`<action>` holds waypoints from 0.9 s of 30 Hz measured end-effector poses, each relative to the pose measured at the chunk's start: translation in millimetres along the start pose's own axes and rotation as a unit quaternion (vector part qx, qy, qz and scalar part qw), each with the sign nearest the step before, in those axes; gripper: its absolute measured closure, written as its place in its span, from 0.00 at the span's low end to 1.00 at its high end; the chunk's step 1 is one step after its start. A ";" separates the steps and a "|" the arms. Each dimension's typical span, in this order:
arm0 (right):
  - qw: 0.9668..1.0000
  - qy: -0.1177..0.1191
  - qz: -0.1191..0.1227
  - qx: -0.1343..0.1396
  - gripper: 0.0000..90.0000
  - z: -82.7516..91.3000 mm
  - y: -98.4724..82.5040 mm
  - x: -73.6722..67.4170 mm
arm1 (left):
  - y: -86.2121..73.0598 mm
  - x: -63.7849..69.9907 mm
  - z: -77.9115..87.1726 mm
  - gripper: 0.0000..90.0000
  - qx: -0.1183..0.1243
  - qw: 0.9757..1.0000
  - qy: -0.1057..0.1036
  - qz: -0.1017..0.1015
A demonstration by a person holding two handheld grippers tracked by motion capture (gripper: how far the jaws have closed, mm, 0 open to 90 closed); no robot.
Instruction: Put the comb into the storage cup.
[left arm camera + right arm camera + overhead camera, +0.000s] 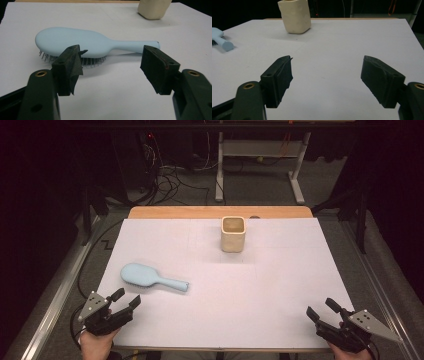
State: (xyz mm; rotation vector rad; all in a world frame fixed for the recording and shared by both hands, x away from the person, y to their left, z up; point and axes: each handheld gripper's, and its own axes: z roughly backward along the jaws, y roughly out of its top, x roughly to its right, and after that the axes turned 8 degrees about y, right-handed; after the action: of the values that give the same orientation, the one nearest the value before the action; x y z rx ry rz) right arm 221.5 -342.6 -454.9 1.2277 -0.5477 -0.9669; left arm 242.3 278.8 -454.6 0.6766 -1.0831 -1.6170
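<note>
**Two grippers wide and empty at the near edge**

Both rest low at the near corners. The left gripper [125,298] points at the light-blue hairbrush [152,278] lying bristles-down just ahead, gaping, nothing between its pads. The right gripper [324,310] gapes too, well apart from the cream cup [233,234]. Hands are cut off by the frame's bottom edge.

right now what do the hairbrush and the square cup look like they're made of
Hairbrush: probably plastic, pale blue, smooth matte back in one moulded piece; thin dark bristles beneath, possibly wire. Square cup: cream, dull and slightly uneven walls with rounded corners, perhaps unglazed ceramic or silicone; the look leaves that open.
</note>
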 end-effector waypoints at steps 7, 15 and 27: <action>1.000 0.001 0.000 0.001 0.29 0.1 0.2 0.7 | 1.3 0.9 -0.6 0.39 0.003 1.000 -0.003 0.001; 1.000 0.006 0.001 0.002 0.29 -0.6 0.4 0.1 | 2.6 0.8 -0.1 0.40 0.011 1.000 -0.004 0.007; 1.000 0.012 0.003 0.006 0.30 -0.5 0.7 -0.1 | 6.3 4.1 -4.3 0.40 0.008 1.000 -0.009 0.013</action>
State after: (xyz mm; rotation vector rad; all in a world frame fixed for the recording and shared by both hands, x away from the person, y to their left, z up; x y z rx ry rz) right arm 222.1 -342.2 -454.5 1.2469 -0.5383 -0.9446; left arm 247.4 273.2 -450.5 0.6571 -1.1159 -1.5959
